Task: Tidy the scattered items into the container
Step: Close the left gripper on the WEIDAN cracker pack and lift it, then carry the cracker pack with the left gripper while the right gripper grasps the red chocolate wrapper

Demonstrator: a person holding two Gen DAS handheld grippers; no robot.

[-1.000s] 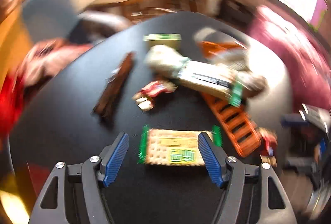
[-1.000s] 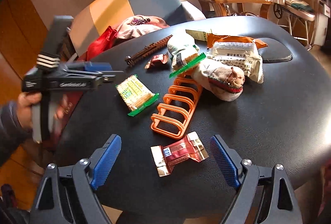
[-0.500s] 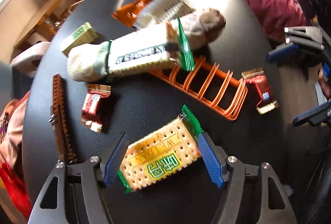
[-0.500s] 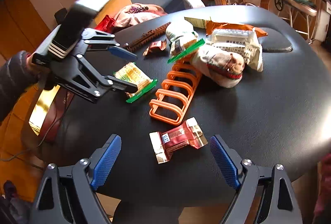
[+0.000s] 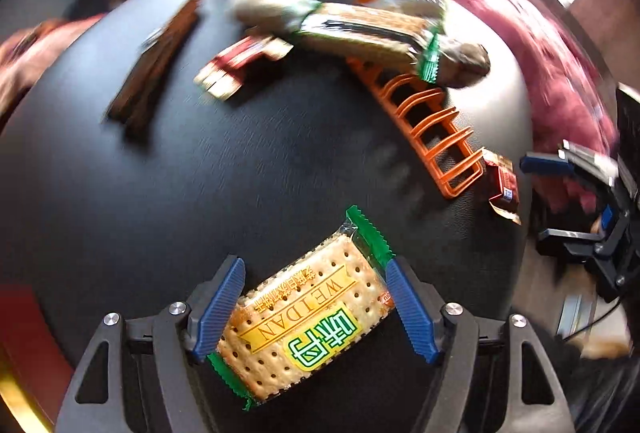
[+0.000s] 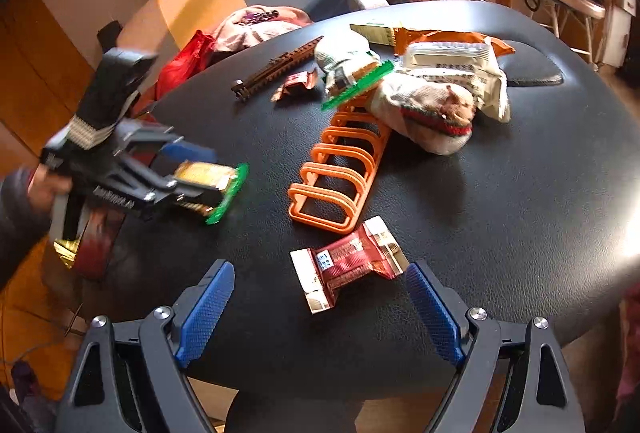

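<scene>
On the black counter (image 6: 500,233), the left tongs (image 5: 316,307) are opening around a cracker packet (image 5: 304,317) lying askew between the jaws. The right tongs (image 6: 320,309) hover open, empty, over a red wrapper (image 6: 348,263). Closing on the skewed packet may crush or twist it.

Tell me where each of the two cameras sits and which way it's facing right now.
Left wrist: on the left gripper, looking steeply down at the cracker packet between its opening jaws.
Right wrist: on the right gripper, angled down at the red snack bar; a sleeved hand shows.
Shared: black table, orange rack, both packets.
</scene>
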